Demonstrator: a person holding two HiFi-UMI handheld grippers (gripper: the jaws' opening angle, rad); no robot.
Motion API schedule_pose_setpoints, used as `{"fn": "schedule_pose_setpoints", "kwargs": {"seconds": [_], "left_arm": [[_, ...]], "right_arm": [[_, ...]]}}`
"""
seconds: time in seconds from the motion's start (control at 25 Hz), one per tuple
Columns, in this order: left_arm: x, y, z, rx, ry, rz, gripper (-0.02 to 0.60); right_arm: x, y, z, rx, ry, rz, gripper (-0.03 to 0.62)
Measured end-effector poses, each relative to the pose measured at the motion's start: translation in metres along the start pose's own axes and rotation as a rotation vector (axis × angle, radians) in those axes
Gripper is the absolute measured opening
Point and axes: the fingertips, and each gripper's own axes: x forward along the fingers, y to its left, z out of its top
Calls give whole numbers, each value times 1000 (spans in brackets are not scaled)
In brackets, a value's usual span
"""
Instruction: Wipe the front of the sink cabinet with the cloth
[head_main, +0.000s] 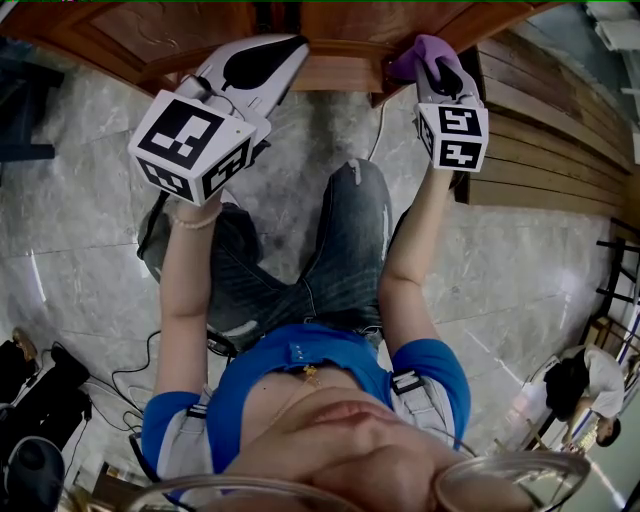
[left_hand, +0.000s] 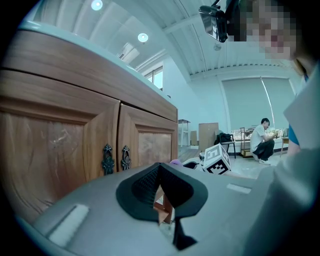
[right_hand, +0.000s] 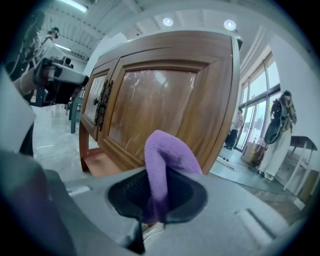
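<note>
- Head view: we hold the right gripper (head_main: 440, 72) at the lower right corner of the sink cabinet (head_main: 160, 35). The purple cloth (head_main: 420, 52) is bunched at its tip, close to the wood; we cannot tell whether it touches. The left gripper (head_main: 285, 50) points at the cabinet's base.
- Left gripper view: its jaws meet tip to tip with nothing between them. The dark door handles (left_hand: 108, 159) are near, so if we lean in, the bare tips could scratch the wood.
- Right gripper view: the jaws pinch a narrow fold of cloth that loops up in front of the door panel (right_hand: 160, 110). We judge that hard pressing could drag the cloth out, or let the jaws rub the door.
</note>
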Motion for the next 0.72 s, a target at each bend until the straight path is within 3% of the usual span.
{"fn": "schedule_pose_setpoints", "kwargs": {"seconds": [0.44, 0.72], "left_arm": [[-4, 0, 0, 1, 0, 3, 0], [-4, 5, -3, -3, 2, 12, 0]], "right_arm": [[1, 4, -1, 17, 2, -18, 55], [10, 25, 7, 18, -14, 34, 55]]}}
